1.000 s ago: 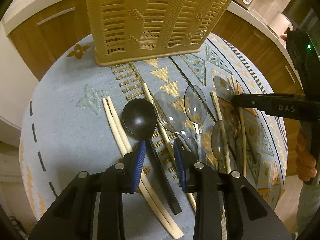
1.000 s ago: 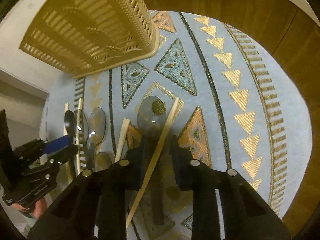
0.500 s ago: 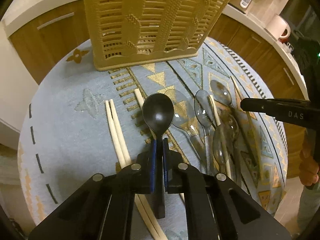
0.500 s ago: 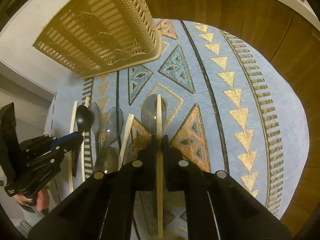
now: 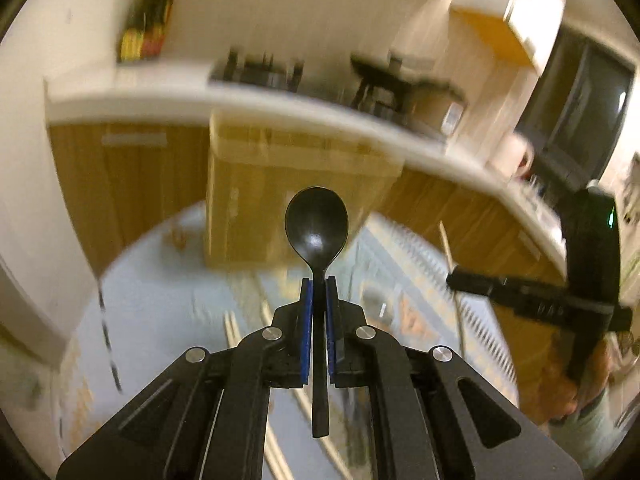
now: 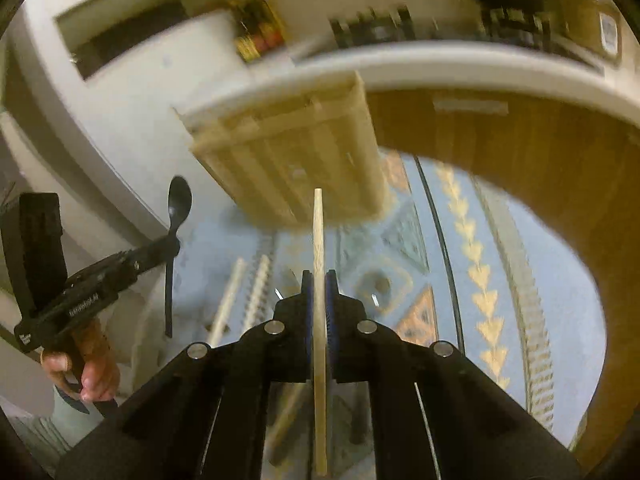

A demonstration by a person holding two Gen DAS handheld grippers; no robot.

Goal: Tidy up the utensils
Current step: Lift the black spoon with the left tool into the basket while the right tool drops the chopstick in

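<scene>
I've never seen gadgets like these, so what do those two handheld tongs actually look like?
Both tongs, left and right, are matte black with angular arms, silver rivets and blue pads. The handle body shows a green light and white lettering. A bare hand grips one.

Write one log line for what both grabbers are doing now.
left gripper: shut on black spoon | right gripper: shut on chopstick | both lifted near basket
</scene>
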